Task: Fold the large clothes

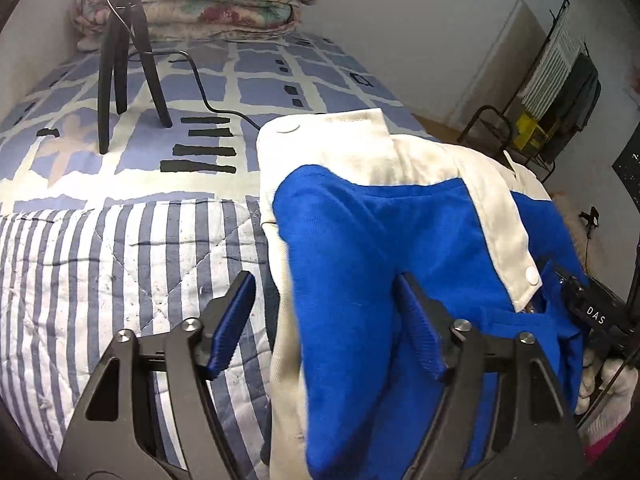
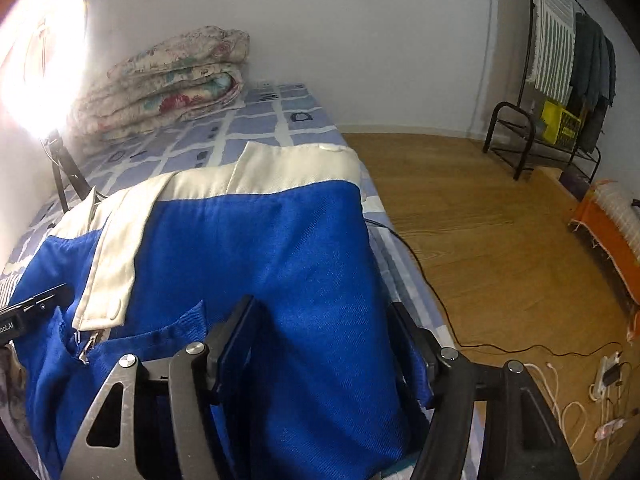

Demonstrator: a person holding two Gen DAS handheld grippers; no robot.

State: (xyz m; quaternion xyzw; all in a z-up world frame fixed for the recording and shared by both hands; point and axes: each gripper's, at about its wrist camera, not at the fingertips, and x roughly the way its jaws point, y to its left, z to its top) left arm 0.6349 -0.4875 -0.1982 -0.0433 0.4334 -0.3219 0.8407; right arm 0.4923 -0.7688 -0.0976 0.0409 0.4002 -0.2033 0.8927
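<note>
While the blue and cream jacket (image 1: 384, 240) lies on the bed (image 1: 120, 240), at its right-hand edge beside the wooden floor (image 2: 480, 240), we read this as the letting-go at the end of a fold. Starting at the left, the tripod (image 1: 120, 60) stands on the patterned sheet, with a folded floral quilt (image 1: 208, 4) behind it by the wall. Next comes our left gripper (image 1: 324, 332), its blue pads spread wide; the near edge of the jacket lies between them, but we see neither pad pressing it. Further right, the cream placket (image 2: 116, 248) with its snap crosses the blue cloth. Our right gripper (image 2: 324, 344) is likewise spread, cloth lying loose between the pads, nothing pinched.

We judge the garment halved front to back, its cream hem band now at the far side. The next move, we think, calls for drawing both grippers clear without dragging the cloth, then taking one side edge to fold it across, keeping the layers square
</note>
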